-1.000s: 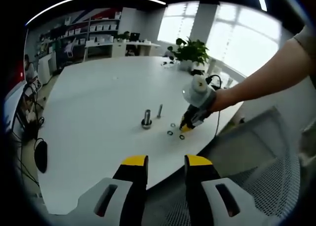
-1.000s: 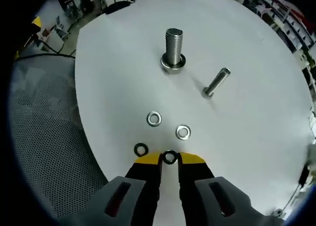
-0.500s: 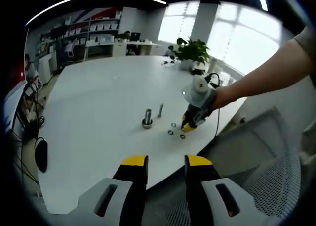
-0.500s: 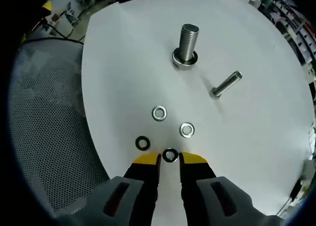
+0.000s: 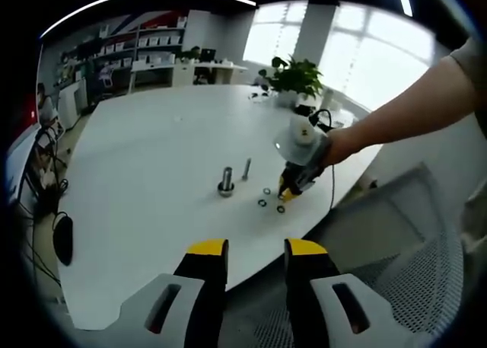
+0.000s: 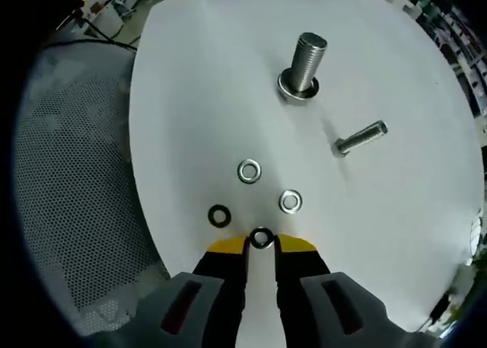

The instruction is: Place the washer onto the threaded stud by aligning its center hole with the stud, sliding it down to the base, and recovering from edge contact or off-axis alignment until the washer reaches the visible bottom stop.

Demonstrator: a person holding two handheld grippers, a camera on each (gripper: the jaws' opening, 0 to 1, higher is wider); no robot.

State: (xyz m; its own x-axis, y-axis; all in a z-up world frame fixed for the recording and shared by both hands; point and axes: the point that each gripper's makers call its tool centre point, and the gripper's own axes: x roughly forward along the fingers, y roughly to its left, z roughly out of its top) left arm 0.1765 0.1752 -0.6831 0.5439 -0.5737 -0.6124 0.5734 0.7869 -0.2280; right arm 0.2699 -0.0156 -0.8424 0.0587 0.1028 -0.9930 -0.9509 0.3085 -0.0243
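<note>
Near the front edge of the white bench (image 6: 380, 234), the right gripper (image 6: 261, 244) has its two yellow tips on either side of a small dark washer (image 6: 261, 237). The tips sit close to the ring, but I cannot tell if they pinch it yet. Another dark washer (image 6: 219, 215) and two shiny washers (image 6: 249, 170) lie just beside it. The threaded stud (image 6: 306, 65) stands upright farther back, with a small bolt (image 6: 361, 138) lying on its side near it.

The left gripper (image 5: 255, 250) is open, holds nothing, and hangs off the bench.

To do this step well, I think the right gripper should squeeze the ring by its edges, lift it flat, and keep the hole clear. Then bring the hole right over the stud's top before going down.
</note>
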